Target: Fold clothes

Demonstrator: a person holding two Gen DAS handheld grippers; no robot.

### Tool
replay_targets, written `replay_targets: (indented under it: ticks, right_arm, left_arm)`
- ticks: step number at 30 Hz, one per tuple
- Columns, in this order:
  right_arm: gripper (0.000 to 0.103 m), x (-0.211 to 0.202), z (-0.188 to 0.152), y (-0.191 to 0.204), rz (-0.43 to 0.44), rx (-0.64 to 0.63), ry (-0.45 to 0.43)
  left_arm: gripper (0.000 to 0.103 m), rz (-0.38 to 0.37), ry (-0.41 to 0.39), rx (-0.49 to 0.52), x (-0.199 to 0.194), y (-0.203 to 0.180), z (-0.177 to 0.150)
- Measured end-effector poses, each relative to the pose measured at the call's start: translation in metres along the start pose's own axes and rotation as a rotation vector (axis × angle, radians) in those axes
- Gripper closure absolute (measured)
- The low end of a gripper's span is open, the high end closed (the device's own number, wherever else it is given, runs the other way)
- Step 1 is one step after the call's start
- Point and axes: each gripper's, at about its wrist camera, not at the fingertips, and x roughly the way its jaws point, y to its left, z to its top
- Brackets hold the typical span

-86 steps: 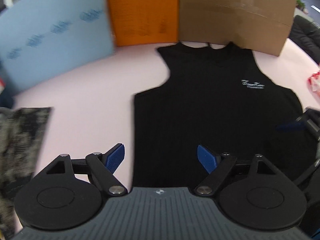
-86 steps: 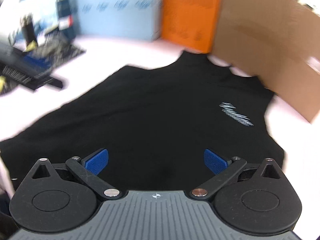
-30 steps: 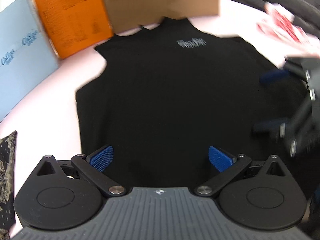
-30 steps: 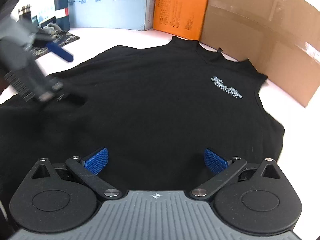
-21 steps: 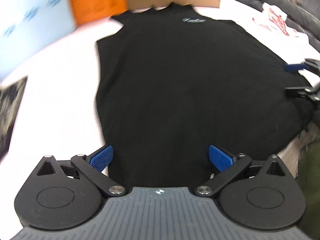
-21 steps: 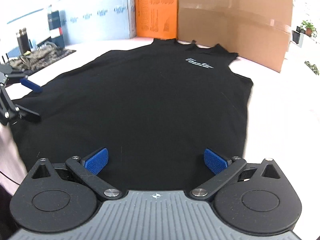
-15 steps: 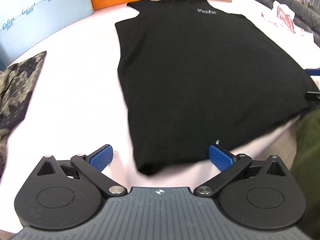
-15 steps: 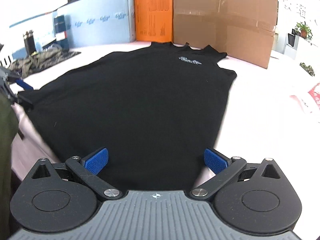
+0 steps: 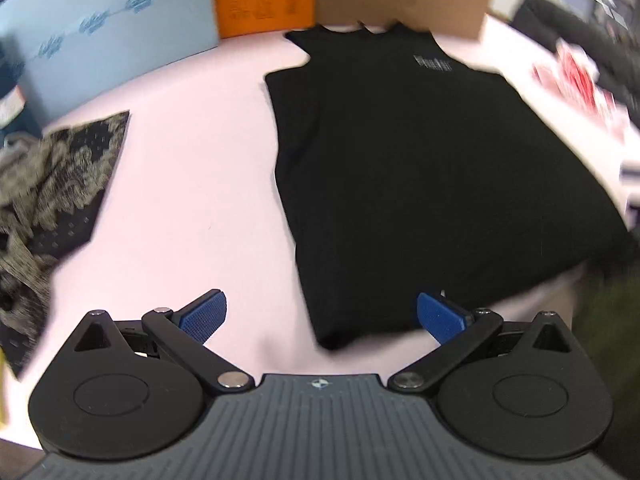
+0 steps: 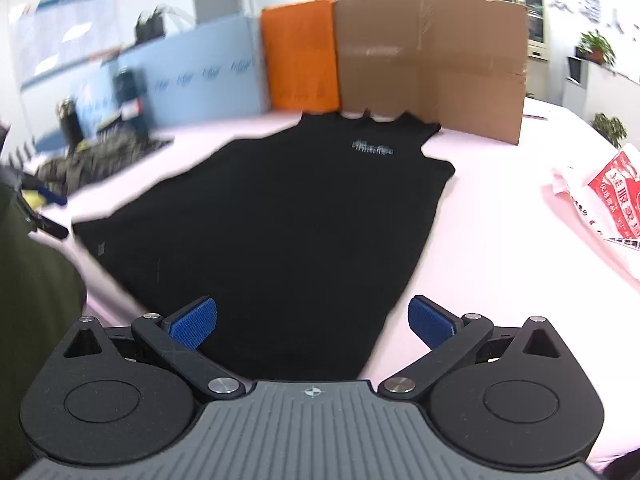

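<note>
Room: an office; three boards stand at the far edge of your tabletop (image 9: 192, 184), a blue board (image 9: 112, 36), an orange board (image 10: 300, 64) and a cardboard sheet (image 10: 432, 64).
Tabletop: pale pink, with the top lying on it.
Top: a black sleeveless top (image 9: 420, 168) lies flat and spread out, neck toward the boards, hem toward you, a small pale logo (image 10: 372, 147) on its chest.
Left tool: your left tool (image 9: 318, 312) is held low at the near edge of the tabletop, pointing along the top's length; its blue pads are spread wide and hold nothing. The top's near left hem corner sits between them, closer to the right pad.
Right tool: your right tool (image 10: 312, 320) is held low over the near hem on the other side, also pointing toward the neck; its pads are wide apart and empty, with the top's right edge running between them.
Beside: a patterned cloth (image 9: 52, 192) lies left of the top, well apart; a red-and-white bag (image 10: 604, 200) lies to the right.
You: a dark green sleeve (image 10: 32, 280) shows at the left of the right view.
</note>
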Motion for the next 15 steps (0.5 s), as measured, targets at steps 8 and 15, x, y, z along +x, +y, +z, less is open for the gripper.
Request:
replay_targets:
  ticks: [8,15]
  right_arm:
    - [0.0,0.03,-0.002,0.015,0.11,0.04,0.102]
    - [0.0,0.009,-0.016,0.005,0.131,0.055,0.19]
  left_arm:
    - [0.0,0.065,0.114,-0.096,0.024,0.004,-0.023]
    - [0.002,0.045,0.129,-0.009,-0.009,0.008,-0.042]
